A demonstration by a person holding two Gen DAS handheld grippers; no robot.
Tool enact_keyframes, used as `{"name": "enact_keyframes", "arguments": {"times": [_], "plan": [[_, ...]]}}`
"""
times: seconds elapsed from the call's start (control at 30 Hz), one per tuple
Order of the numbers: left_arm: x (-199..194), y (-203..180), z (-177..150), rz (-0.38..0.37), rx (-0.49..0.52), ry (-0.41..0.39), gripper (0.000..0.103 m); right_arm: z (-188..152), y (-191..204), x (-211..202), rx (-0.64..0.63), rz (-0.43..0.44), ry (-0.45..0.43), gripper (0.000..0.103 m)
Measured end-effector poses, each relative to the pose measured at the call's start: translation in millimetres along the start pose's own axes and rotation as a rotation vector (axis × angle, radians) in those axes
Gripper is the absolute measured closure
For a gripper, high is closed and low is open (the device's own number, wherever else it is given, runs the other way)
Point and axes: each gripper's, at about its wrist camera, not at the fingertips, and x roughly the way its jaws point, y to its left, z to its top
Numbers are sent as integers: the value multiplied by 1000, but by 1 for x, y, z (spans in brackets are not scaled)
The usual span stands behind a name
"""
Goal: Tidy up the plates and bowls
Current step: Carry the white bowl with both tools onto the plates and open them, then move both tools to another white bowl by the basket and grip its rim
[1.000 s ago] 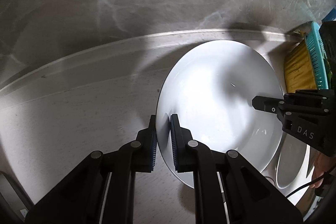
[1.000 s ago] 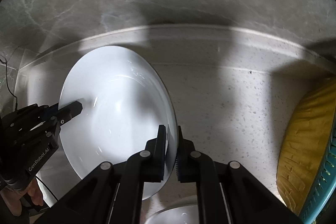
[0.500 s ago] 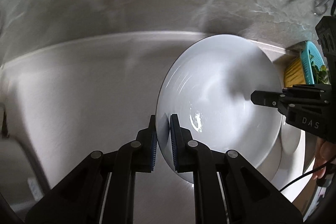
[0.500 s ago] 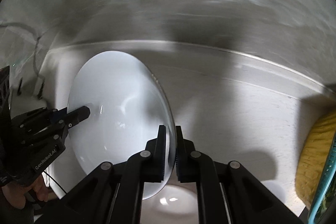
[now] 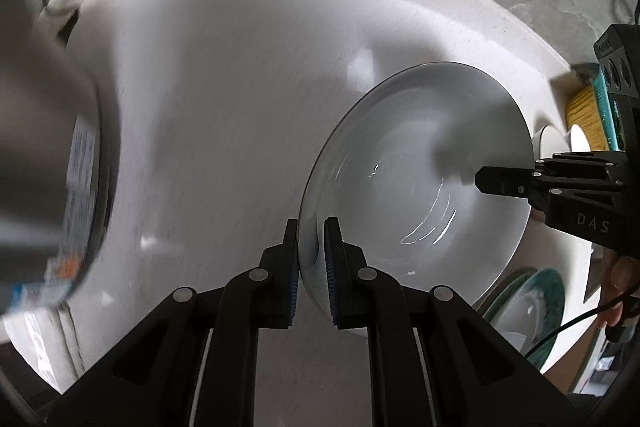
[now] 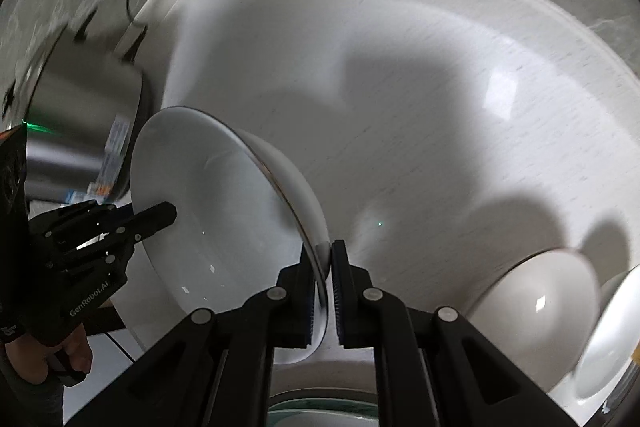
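Counter (image 5: 240, 75): pale, speckled, raised lip at the back; motion blur across both views.

Pot (image 6: 84, 123): steel, labelled, at my left on the counter, near the carried bowl's left rim. Main collision risk, I judge.

Bowl (image 5: 416, 179): wide, white, shallow, held in the air above the counter, tilted up toward its edge. My left claw (image 5: 311, 247) is clamped on its left rim, one pad inside, one outside. My right claw (image 6: 329, 267) is pinched shut on the opposite rim, same arrangement.

Stack (image 6: 536, 311): other white bowls lying low at my right; a green-rimmed plate (image 5: 548, 291) sits below the carried bowl. A yellow and teal basket (image 5: 588, 115) is far right.

Step in hand, as I read it: carrying the bowl to its place. To do it well:
- keep both claws matched in height and spacing, so the rim neither twists nor slips from the pads;
- level the bowl before lowering;
- pass wide of the pot;
- release only once the base is seated.
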Motion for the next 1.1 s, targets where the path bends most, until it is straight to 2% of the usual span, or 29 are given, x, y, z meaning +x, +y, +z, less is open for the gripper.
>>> {"name": "enact_keyframes", "arguments": {"times": [0.13,0.37,0.47,0.57,0.67,0.8,0.83,0.87,0.9,0.93,0.97,1.0,1.07,1.1], "plan": [[-1,17,-31,-5,-27,15,93,-12,10,9,-6,-3,28,93],[6,34,-55,-14,-44,36,93,-21,19,15,-8,-6,35,93],[10,36,-59,-14,-43,32,93,-20,20,21,-3,-12,37,93],[15,34,-45,-12,-40,24,93,-18,21,24,3,-12,31,94],[14,35,-46,-5,-32,14,93,-17,24,29,3,-11,36,92],[12,30,-34,4,-40,-5,92,-19,21,22,31,7,-3,89],[6,32,-35,6,-50,-21,92,-19,20,14,43,12,-25,84],[0,31,-34,13,-55,-29,87,-20,19,7,46,11,-45,65],[-9,33,-35,21,-63,-48,82,-23,18,-6,49,4,-84,54],[-18,37,-31,17,-72,-71,69,-26,16,-18,52,1,-121,40],[-31,39,-26,-3,-82,-102,50,-30,13,-28,56,5,-150,38],[-42,39,-24,-19,-84,-124,41,-36,9,-42,67,17,-186,38],[-68,26,-14,-75,-64,-185,37,-56,-11,-77,123,57,-289,38],[-82,11,-5,-112,-31,-207,30,-70,-26,-96,165,60,-348,38]]}}
